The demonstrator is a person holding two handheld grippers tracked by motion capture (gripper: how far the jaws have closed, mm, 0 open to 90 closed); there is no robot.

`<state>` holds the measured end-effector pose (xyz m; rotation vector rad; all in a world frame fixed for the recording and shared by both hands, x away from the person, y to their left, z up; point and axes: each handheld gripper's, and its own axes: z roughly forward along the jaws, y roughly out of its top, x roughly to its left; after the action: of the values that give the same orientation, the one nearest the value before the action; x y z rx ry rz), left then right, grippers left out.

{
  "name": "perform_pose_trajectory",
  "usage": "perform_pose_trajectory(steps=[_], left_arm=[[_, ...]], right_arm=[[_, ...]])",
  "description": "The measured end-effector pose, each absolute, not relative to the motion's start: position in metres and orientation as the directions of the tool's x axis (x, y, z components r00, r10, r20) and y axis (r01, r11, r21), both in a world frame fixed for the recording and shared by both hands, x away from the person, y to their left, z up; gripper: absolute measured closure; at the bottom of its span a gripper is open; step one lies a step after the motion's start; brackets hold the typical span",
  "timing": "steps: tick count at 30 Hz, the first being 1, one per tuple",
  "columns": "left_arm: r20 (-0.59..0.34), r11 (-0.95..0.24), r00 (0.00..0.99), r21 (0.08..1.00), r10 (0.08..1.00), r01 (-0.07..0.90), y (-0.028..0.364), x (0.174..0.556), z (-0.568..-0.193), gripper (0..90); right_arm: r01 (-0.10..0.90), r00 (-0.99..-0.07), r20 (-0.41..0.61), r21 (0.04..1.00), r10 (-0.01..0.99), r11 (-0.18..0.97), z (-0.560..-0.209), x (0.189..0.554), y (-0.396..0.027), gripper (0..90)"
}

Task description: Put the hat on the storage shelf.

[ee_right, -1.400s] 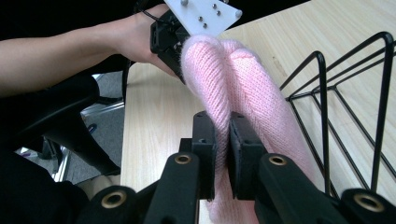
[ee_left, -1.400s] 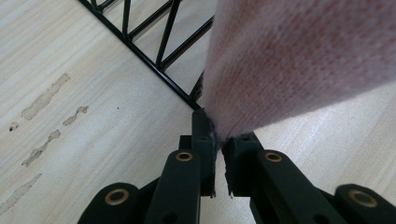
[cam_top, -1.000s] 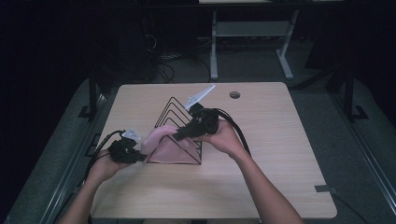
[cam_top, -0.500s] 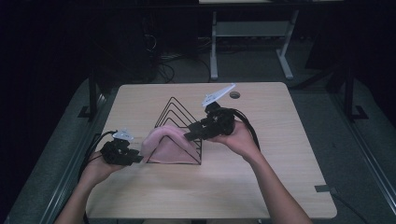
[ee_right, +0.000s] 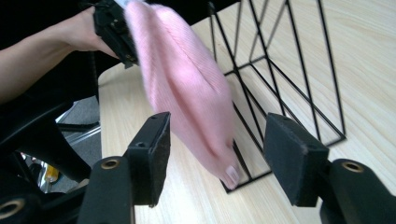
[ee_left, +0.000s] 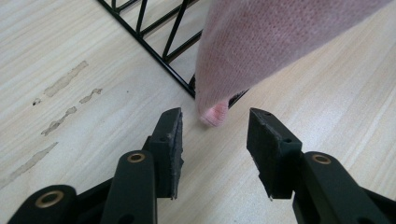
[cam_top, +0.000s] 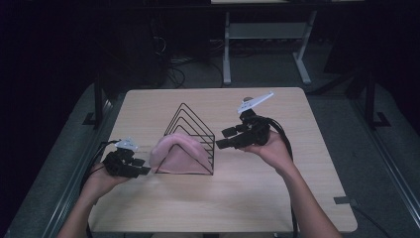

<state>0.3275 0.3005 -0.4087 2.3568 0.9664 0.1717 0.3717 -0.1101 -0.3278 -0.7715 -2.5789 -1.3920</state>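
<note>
Pink knit cloth (cam_top: 176, 154) hangs draped over the front wires of the black wire rack (cam_top: 190, 126), and nobody is holding it now. Left gripper (cam_top: 143, 170) sits just off the cloth's near corner: in the left gripper view the pink tip (ee_left: 214, 113) lies ahead of and between the jaws, but the pads (ee_left: 175, 140) stand clear of it, released. Those jaws have just been opening, and nothing is pinched between them. Over on the other side, the right gripper (cam_top: 220, 139) has let go too; its jaws have just been opening and, compared with a second ago, it has slid away from the rack to sit beside its right edge. From the right gripper view the cloth (ee_right: 187, 93) hangs beyond the spread pads, untouched. Judging by that, the draping looks done: cloth placed, both tools backing off across the table (cam_top: 297, 198).
</note>
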Motion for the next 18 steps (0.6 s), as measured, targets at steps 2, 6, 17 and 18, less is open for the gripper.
perform_pose_trajectory(steps=[2, 6, 17, 18], left_arm=[[-0.096, -0.568, 0.729, 0.560, 0.678, 0.603, 0.301, 0.327, -0.409, 53.7], [-0.101, -0.565, 0.729, 0.562, 0.677, 0.604, 0.302, 0.326, -0.408, 51.3], [-0.101, -0.564, 0.730, 0.566, 0.676, 0.601, 0.303, 0.318, -0.406, 44.2], [-0.101, -0.562, 0.728, 0.567, 0.678, 0.602, 0.303, 0.318, -0.406, 43.7]], right_arm=[[0.496, -0.857, 0.334, 0.743, 0.394, 0.449, -0.331, 0.372, -0.116, 39.4], [0.510, -0.845, 0.334, 0.738, 0.418, 0.442, -0.335, 0.370, -0.126, 37.7], [0.542, -0.817, 0.331, 0.721, 0.473, 0.432, -0.348, 0.358, -0.155, 35.8], [0.550, -0.811, 0.334, 0.717, 0.480, 0.429, -0.350, 0.357, -0.159, 35.7]])
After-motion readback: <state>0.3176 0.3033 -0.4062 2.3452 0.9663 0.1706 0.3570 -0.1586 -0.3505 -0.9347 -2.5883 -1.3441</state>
